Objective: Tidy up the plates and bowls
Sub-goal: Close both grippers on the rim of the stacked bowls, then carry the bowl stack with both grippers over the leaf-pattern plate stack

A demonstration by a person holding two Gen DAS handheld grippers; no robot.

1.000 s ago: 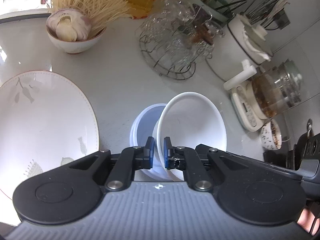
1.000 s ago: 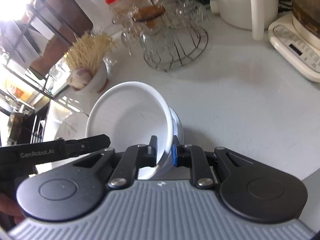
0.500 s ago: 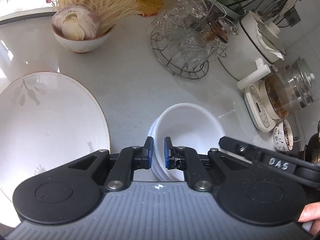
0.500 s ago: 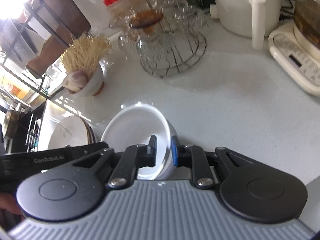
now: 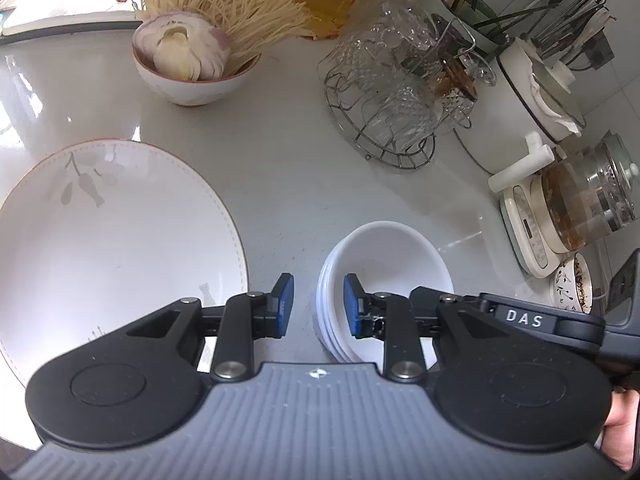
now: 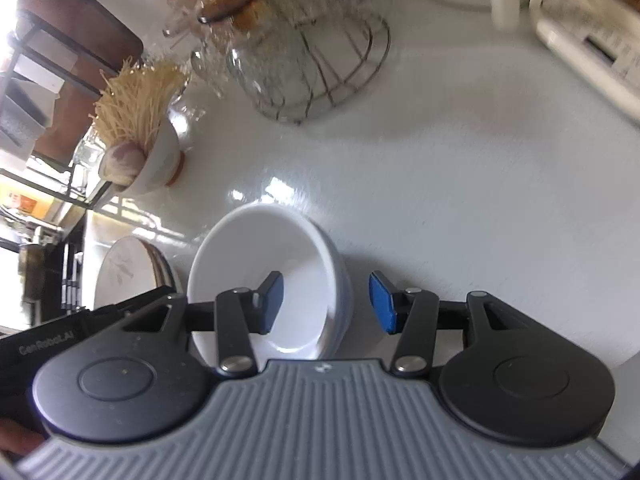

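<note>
both grippers' jaws have just been opening, freeing the top bowl [image 5: 394, 264] now nested flat in the white stack just right of the big plate [image 5: 108, 248] on the table [image 5: 288, 168]; left gripper [image 5: 316, 306] and right gripper [image 6: 326, 302] straddle opposite rims, touching nothing, releasing so it settles.

From the left wrist view, the white letters "DAS" stand on a black arm of the right gripper [image 5: 524, 317], low at the right of the frame. From the right wrist view, pale lettering reading "GenRobot.AI", a little blurred, runs along the black body of the left gripper [image 6: 46, 345] at the lower left. The panel of the kettle base [image 5: 528, 230] carries markings too small to read.
</note>
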